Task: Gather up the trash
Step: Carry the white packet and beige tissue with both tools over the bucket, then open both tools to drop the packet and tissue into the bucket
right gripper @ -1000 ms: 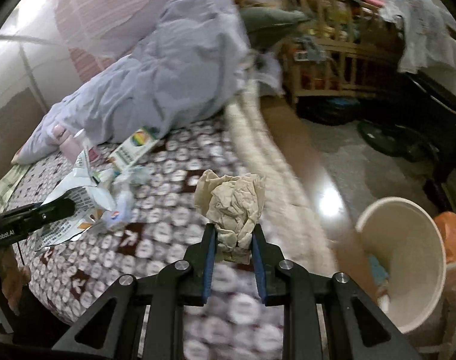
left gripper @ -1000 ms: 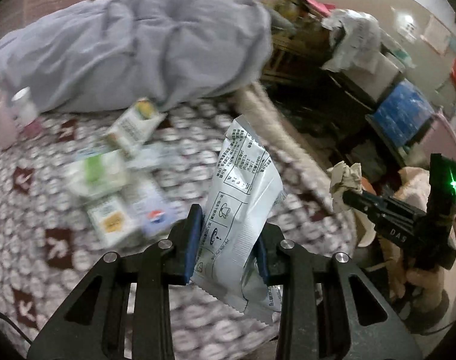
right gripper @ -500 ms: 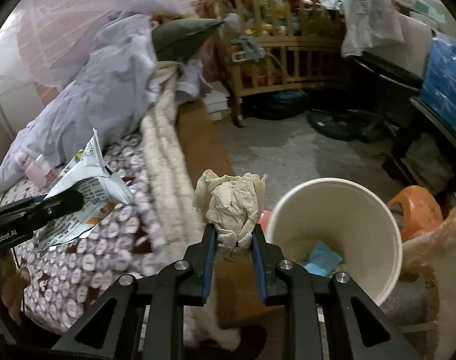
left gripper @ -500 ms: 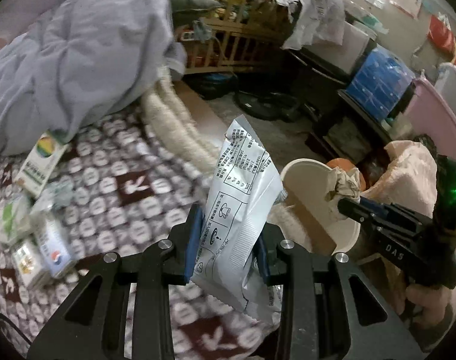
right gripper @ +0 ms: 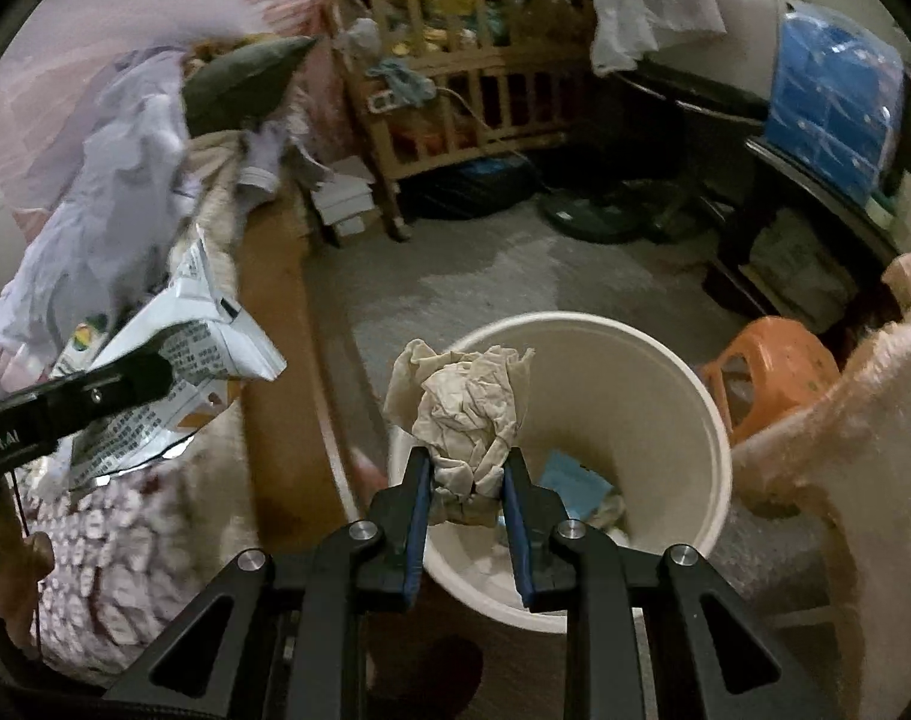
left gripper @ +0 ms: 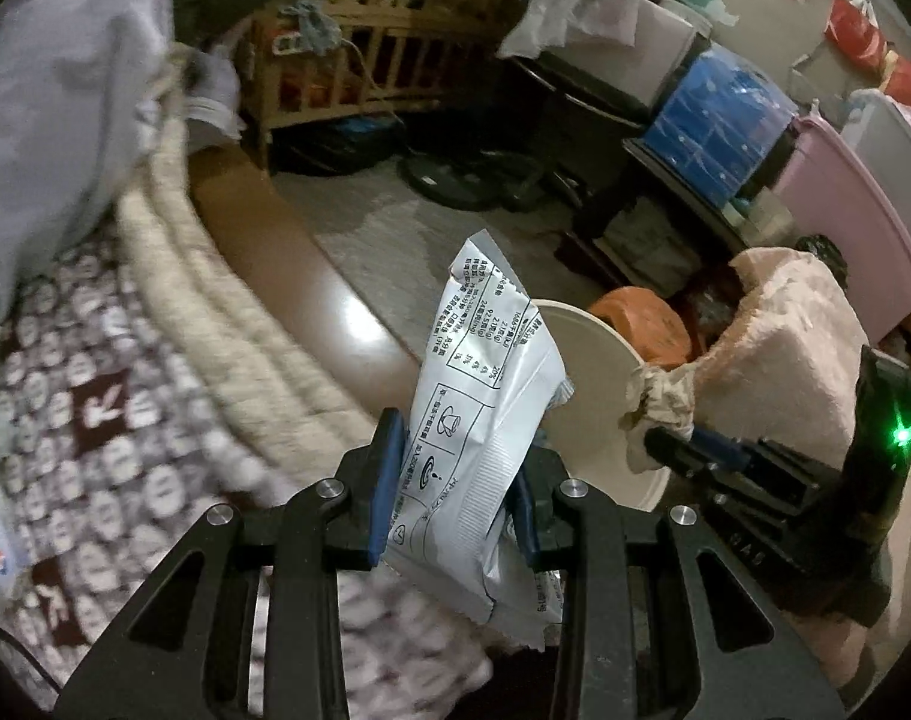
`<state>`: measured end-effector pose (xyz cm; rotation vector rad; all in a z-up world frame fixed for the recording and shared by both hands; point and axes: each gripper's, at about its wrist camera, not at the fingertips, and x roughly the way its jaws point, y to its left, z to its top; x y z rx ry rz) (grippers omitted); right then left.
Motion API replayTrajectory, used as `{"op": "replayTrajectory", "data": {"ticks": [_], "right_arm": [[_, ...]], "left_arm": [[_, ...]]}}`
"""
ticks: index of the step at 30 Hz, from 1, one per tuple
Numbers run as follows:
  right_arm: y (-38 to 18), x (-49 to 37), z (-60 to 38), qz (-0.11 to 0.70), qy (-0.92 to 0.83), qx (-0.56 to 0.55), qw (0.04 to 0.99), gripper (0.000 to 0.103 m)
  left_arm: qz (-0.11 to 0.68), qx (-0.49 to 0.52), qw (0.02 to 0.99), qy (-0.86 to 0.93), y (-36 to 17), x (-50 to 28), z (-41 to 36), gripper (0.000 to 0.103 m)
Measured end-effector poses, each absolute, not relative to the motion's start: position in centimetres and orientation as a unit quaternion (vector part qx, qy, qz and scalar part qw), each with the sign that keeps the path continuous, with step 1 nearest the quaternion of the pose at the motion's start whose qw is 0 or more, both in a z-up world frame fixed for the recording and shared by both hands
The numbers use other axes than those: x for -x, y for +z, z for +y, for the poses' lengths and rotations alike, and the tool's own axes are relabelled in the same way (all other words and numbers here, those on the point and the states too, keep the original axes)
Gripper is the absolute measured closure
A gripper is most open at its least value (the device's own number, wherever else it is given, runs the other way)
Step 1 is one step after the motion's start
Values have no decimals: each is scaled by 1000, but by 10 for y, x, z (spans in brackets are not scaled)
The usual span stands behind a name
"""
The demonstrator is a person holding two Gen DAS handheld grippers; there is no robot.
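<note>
The left tool [left gripper: 455, 489] angles steeply downward, its blue-padded jaws clamped on a white printed wrapper [left gripper: 485, 414] that stands upright between them, its top edge rising above the pads and its lower corner hanging below. It is poised over the edge of the bed [left gripper: 173, 324], where the patterned cover meets the cream quilted border, with the cream bucket [left gripper: 599, 396] on the floor just beyond the wrapper. The right tool [right gripper: 466, 483] also points sharply down and is clamped on a crumpled beige tissue [right gripper: 464, 402], held directly above the open mouth of the bucket [right gripper: 653, 372], which already holds a blue scrap and other bits at its bottom. A pink fuzzy sleeve [right gripper: 863, 456] shows at the right of that view, beside an orange stool [right gripper: 773, 360]. From the right wrist view, the left tool's finger [right gripper: 125, 384] and its wrapper [right gripper: 173, 360] hang to the left of the bucket, over the bed's side.
</note>
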<state>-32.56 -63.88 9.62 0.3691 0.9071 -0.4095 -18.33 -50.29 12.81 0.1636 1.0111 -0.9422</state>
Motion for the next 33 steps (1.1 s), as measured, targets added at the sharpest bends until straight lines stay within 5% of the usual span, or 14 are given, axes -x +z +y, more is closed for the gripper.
{"op": "replayTrajectory", "data": {"ticks": [13,18,21,33], "right_arm": [[70,337,-677,446,-231,-206,840,81],[64,336,-686,450,-247,-215,831,81],[63,338,-689,445,-258,-211,831,61],[58,335,-683,453,-248,-235,824,61]], "left_arm": [[496,-56,736,-457,110,181,-553,60],[496,-55,731,-466,108,182,-560,48],[493,-62,734,-464,107,183,-562,40],[480,-64,767,-420,109,174,-528,39]]}}
